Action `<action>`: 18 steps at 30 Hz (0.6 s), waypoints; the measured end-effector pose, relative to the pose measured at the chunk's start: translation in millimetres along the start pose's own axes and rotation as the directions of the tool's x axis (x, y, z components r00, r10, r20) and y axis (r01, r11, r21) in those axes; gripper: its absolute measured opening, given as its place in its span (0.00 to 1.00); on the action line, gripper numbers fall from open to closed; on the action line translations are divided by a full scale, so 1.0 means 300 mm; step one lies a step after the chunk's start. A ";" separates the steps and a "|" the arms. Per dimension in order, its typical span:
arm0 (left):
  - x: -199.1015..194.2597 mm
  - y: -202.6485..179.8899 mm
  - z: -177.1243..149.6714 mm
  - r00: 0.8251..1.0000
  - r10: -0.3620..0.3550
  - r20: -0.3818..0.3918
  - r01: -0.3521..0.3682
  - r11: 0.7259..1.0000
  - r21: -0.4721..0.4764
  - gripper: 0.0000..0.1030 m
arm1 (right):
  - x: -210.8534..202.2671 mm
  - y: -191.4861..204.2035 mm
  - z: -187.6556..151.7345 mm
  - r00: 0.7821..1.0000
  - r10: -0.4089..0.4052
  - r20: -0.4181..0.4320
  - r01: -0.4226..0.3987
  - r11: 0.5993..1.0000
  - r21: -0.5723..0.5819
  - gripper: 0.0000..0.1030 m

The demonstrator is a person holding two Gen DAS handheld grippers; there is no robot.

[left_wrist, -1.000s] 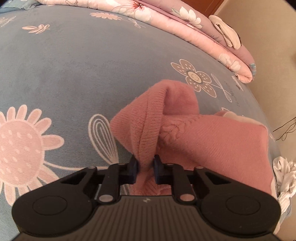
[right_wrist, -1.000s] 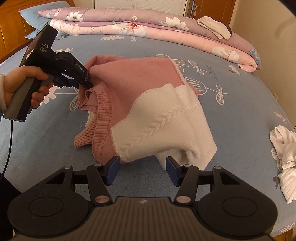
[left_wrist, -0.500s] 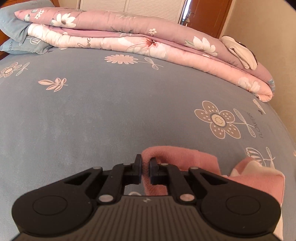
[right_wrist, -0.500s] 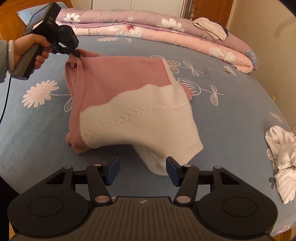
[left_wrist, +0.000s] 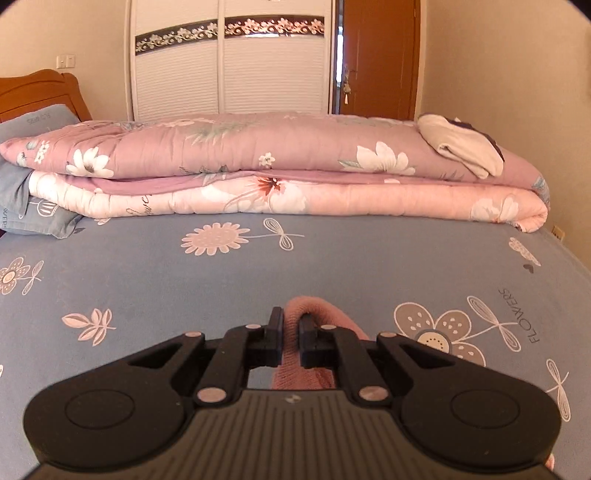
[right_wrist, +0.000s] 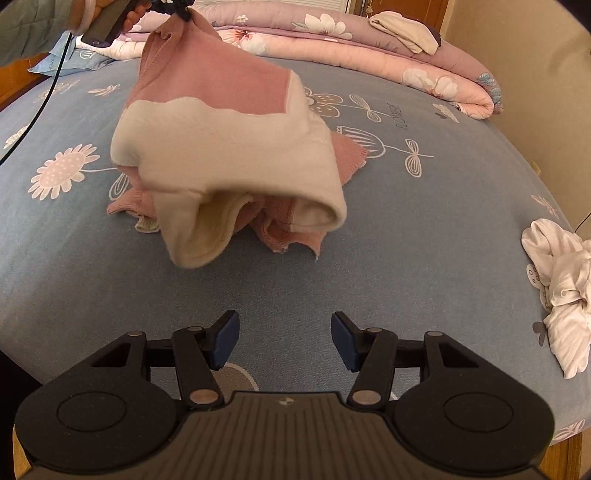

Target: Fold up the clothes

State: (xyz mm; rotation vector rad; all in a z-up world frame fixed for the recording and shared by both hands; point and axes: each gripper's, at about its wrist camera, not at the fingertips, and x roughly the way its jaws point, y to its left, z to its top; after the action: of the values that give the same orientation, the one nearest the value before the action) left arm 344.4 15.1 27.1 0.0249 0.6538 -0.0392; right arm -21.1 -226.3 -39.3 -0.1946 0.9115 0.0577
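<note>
Sweater (right_wrist: 221, 122), pink above and cream below, hangs over the middle of the blue flowered bedsheet (right_wrist: 424, 229), pinched at its pink top edge by the clenched left gripper (left_wrist: 291, 326) up at eleven o'clock in the right wrist view, its lower folds touching the sheet. The right gripper (right_wrist: 282, 338) at six o'clock stands released, jaws apart over bare sheet, nothing between them. A crumpled white garment (right_wrist: 561, 280) lies at three o'clock, a folded floral quilt (left_wrist: 277, 166) along twelve.

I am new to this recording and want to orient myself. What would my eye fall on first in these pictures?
First, the pink and cream knitted sweater, hanging from the left gripper at the top left above the blue flowered bed sheet, its lower part bunched on the sheet. Next, the open right gripper in the foreground, holding nothing. A crumpled white garment lies at the right edge.
</note>
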 end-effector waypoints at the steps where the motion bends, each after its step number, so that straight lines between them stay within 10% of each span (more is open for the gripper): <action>1: 0.021 -0.006 -0.006 1.000 0.009 -0.021 -0.008 1.000 0.017 0.06 | 0.004 0.002 0.000 1.000 0.001 -0.002 -0.001 1.000 -0.002 0.59; 13: -0.091 0.068 -0.273 0.986 -0.059 -0.153 0.071 0.995 0.076 0.56 | -0.006 0.075 0.068 0.993 -0.001 0.122 0.028 0.975 -0.221 0.59; 18: -0.260 0.080 -0.441 0.973 -0.093 -0.211 0.120 0.986 0.119 0.63 | 0.002 0.154 0.095 0.963 0.022 0.267 0.140 0.807 -0.573 0.59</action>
State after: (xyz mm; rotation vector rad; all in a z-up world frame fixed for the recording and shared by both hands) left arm 203.1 46.0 -30.2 0.1221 0.8574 -0.1859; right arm -4.8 -175.6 -29.4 -0.7826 0.5955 0.3054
